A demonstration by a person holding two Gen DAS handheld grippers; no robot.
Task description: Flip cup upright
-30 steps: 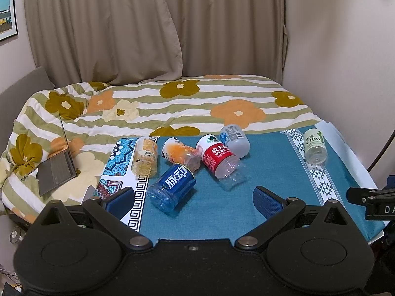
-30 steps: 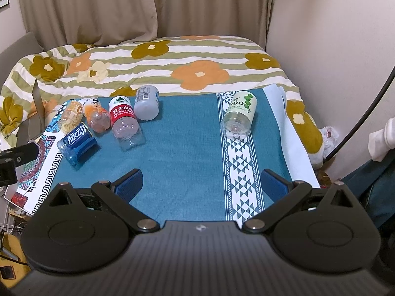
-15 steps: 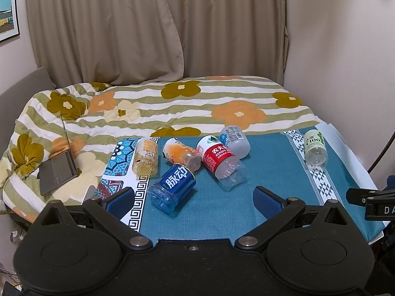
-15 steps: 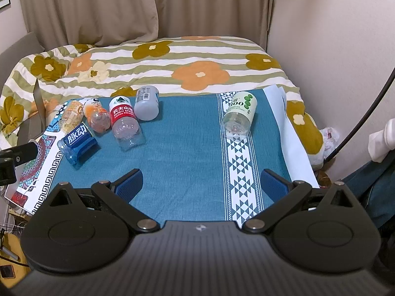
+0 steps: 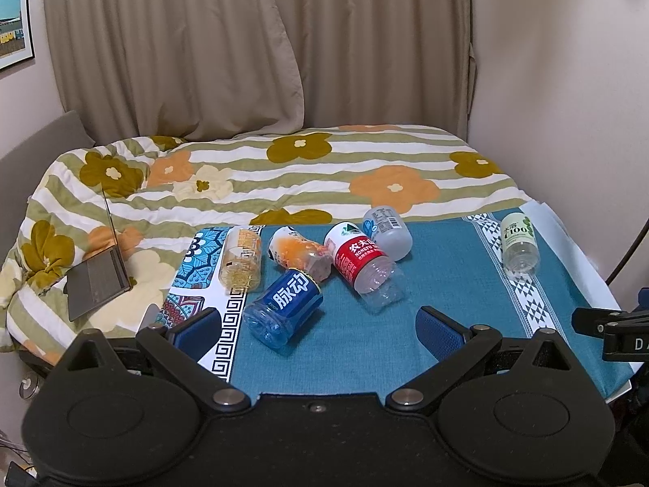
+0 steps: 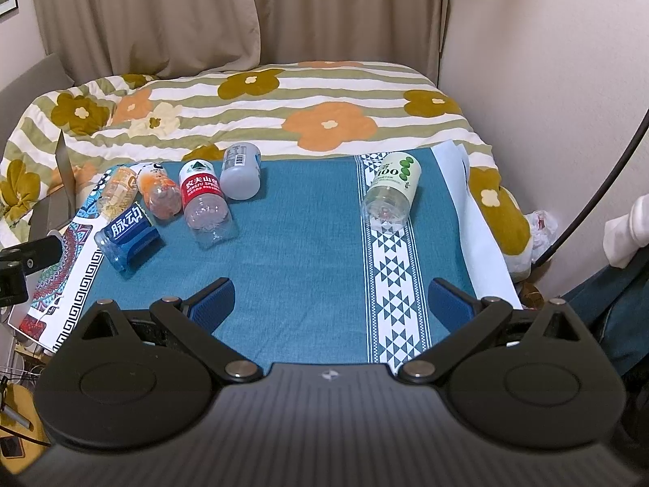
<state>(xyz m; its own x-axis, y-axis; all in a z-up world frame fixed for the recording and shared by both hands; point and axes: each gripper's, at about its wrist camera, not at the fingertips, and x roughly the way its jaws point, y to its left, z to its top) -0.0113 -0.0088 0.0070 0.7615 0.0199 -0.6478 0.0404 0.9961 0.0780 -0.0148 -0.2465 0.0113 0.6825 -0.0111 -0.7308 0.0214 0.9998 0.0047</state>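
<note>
Several cut-bottle cups lie on their sides on a teal cloth (image 5: 446,284). A blue-label cup (image 5: 286,304) lies nearest my left gripper (image 5: 320,330), which is open and empty just in front of it. Behind it lie a yellow cup (image 5: 241,257), an orange cup (image 5: 298,253), a red-label cup (image 5: 367,266) and a grey cup (image 5: 387,229). A green-label cup (image 6: 391,192) lies apart on the white patterned stripe, mouth toward me. My right gripper (image 6: 330,304) is open and empty, well short of the green-label cup.
A flowered quilt (image 5: 304,170) covers the bed behind the table. A laptop (image 5: 97,280) rests on it at the left. A patterned mat (image 5: 190,284) lies under the cloth's left edge. A wall stands close on the right. Curtains hang behind.
Both views shifted very slightly; the cups lie where they were and both grippers stay open.
</note>
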